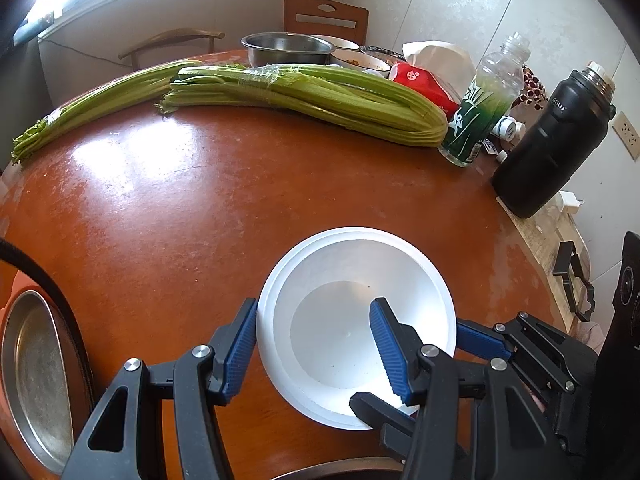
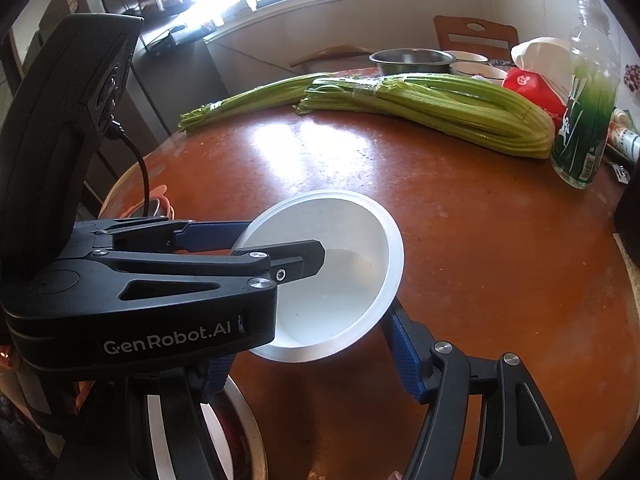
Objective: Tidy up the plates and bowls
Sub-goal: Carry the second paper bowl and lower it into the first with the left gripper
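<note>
The white round plastic bowl [image 1: 344, 264] is sitting tilted above the reddish-brown round wooden tabletop [image 1: 200, 220], at about 6 o'clock in the left wrist view and near centre in the right wrist view; the left hand-held gripper [image 1: 314, 308] is straddling the bowl's wall at a narrow opening, one blue ribbed pad [image 1: 240, 344] touching the rim's outside at 9 o'clock, the other reaching inside, so it is apparently gripping the bowl; the right hand-held gripper [image 2: 308, 344] is standing partly open around the bowl's lower outside, one blue pad [image 2: 404, 352] just against the wall at 5 o'clock, the opposite finger mostly hidden under the left hand-held gripper's black body, with no clamp visible.

The left wrist view alone is showing a black insulated flask [image 1: 552, 140] at 3 o'clock and a dull round metal tray [image 1: 36, 380] at 8 o'clock; the right wrist view alone is showing the left hand-held gripper side-on, with the bowl's tilt; both are showing green celery bundles [image 1: 312, 100] at 12 o'clock, well apart from the bowl.
</note>
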`<state>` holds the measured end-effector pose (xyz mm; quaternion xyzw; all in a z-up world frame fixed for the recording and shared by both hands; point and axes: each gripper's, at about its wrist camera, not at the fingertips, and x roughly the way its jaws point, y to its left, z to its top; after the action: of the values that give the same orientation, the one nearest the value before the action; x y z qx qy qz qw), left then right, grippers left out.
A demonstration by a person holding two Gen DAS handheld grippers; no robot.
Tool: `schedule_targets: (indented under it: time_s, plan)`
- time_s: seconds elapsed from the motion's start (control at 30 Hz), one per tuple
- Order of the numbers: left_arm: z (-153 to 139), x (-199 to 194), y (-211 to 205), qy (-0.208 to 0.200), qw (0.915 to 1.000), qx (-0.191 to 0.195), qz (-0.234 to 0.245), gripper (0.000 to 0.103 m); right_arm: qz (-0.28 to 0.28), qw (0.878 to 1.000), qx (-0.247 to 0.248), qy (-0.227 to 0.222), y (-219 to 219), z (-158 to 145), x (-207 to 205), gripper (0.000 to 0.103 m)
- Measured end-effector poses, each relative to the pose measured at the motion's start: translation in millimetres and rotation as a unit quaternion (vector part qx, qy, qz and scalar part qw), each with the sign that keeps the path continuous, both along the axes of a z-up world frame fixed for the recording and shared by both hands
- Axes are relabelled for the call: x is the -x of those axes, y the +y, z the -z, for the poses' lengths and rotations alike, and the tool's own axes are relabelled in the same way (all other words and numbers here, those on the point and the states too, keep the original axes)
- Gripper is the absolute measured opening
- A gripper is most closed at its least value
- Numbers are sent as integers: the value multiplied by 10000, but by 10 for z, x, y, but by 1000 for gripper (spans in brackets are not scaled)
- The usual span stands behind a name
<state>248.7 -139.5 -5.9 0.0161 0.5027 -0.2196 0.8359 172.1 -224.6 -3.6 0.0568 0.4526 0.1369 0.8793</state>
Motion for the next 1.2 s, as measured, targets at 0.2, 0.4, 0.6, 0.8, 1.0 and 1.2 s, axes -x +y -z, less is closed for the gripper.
schedule_targets:
  time_s: [0.2, 0.4, 0.6, 0.8, 1.0, 1.2]
  plan:
    - [-108, 87, 70, -139, 9998, 124, -5, 56, -37, 9999, -78, -98, 23, -97, 53, 70]
    - [-280, 238, 147, -391, 9991, 163, -39, 56, -114, 9996, -60, -256, 100, -226, 159, 70]
    - [-473, 415, 251, -612, 9978, 231, -89, 56, -198, 9987, -86, -451, 179, -403, 317, 70]
    - [-630, 656, 375, -854, 9959, 217, -194, 56, -342, 9974, -98, -623, 297, -545, 513, 70]
    - [-677, 923, 491, -932, 9950, 225, -290, 56, -454, 9964, -113, -709, 412, -604, 743, 70]
    - [-649, 1191, 585, -942, 9947, 192, -354, 56, -549, 9958, -137, -720, 490, -577, 989, 70]
